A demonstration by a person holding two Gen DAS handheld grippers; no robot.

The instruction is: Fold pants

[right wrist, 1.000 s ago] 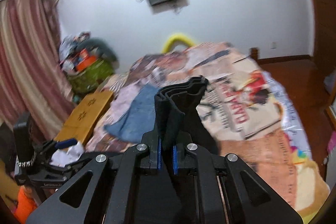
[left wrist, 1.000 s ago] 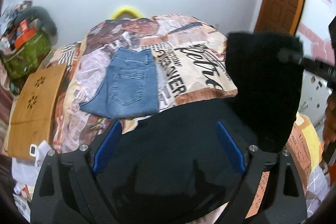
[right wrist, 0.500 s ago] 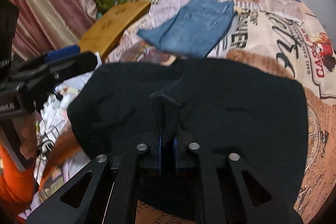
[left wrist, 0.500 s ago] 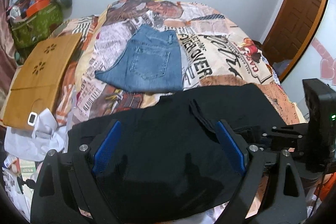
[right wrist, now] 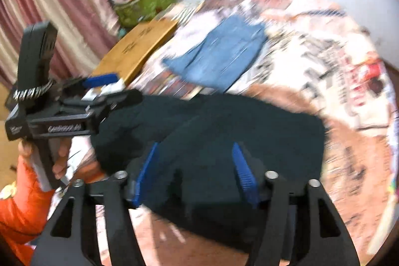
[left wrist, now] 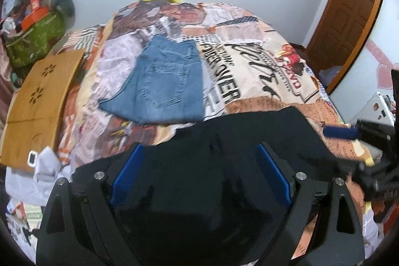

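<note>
Both tools, left tool point(left wrist: 199, 173) and right tool point(right wrist: 197, 173), hang spread over black pants point(left wrist: 224, 141) on the bed point(left wrist: 249, 66); right view blurred, pants' near edge hidden

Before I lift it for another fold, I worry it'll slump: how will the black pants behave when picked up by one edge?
The black pants will likely droop; they lie limp and creased on the printed bedspread. Layers may slide apart, since the folded edges look loose. Both the left claw and right claw are open.
</note>
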